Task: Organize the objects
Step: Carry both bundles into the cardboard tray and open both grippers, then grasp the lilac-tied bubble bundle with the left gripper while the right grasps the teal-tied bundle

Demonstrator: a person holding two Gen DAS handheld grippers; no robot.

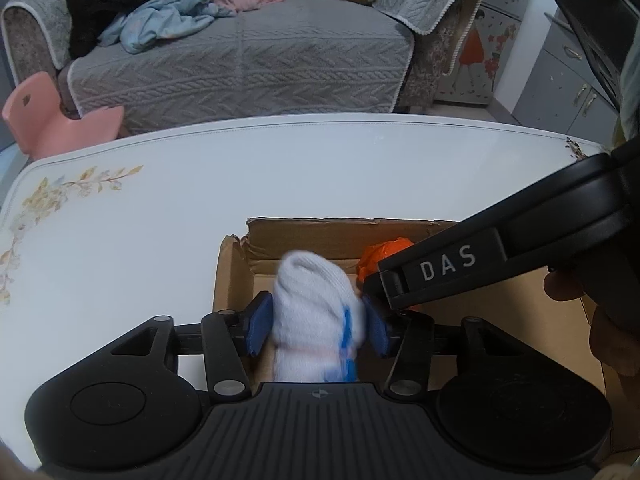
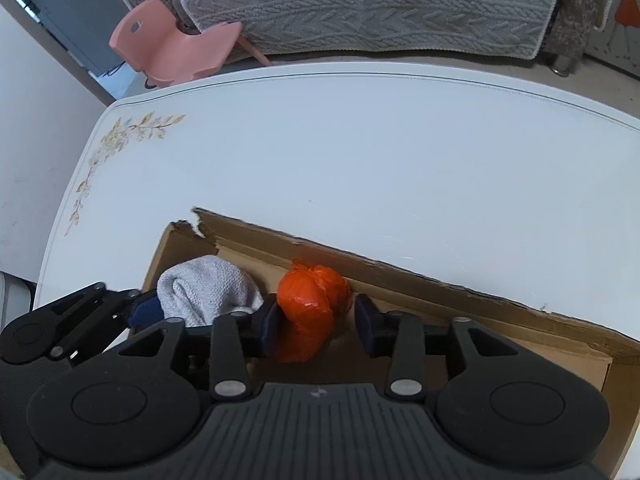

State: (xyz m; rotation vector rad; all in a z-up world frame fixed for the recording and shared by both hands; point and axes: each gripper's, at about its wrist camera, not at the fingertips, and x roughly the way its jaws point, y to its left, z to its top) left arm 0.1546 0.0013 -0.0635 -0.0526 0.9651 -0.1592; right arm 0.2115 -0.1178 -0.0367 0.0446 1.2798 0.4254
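An open cardboard box (image 1: 236, 264) sits on the white table; it also shows in the right wrist view (image 2: 420, 280). My left gripper (image 1: 318, 322) is shut on a rolled white sock with blue marks (image 1: 316, 312), held over the box's left end; the sock also shows in the right wrist view (image 2: 208, 290). My right gripper (image 2: 316, 326) is over the box with an orange plastic-wrapped bundle (image 2: 310, 304) between its blue pads; the left pad touches it and a gap shows at the right pad. The bundle shows in the left wrist view (image 1: 380, 258) behind the right gripper's body.
The white table (image 2: 360, 152) has a flower print at its left corner (image 2: 120, 136). A pink plastic chair (image 2: 168, 44) and a grey sofa with clothes (image 1: 240, 52) stand beyond the far edge. Cabinets (image 1: 568, 88) are at the right.
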